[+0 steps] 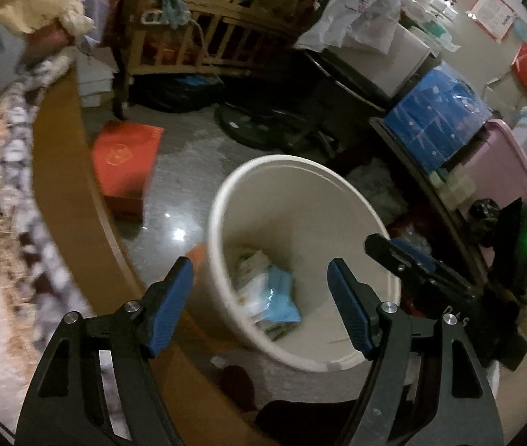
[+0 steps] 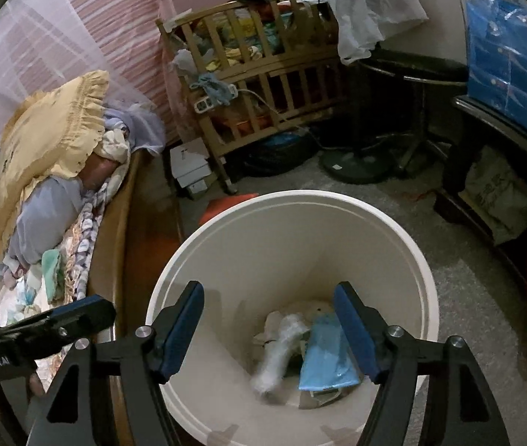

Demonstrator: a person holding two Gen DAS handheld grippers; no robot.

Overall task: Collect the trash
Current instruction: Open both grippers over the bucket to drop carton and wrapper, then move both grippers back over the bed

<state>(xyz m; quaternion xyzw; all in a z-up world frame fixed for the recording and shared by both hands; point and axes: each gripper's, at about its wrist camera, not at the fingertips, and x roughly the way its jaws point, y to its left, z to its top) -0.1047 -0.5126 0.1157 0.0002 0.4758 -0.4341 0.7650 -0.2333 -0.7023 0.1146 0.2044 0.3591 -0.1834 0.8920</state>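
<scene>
White wrapper [image 2: 280, 356] in bin [image 2: 226, 238], long axis upper-right to lower-left.

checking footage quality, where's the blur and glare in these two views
Left wrist view: dim, bedding at the left edge smeared, glare spots on the floor beside the bin. Right wrist view: sharper, but a blurred white piece of trash in the bin; fisheye bends both.

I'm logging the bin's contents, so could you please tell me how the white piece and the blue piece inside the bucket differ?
The white wrapper is a pale, crinkled, elongated roll, blurred; the blue packet is flat, smooth and sharper. The white wrapper lies left of the blue packet. Both rest at the bottom of the white bucket.
</scene>
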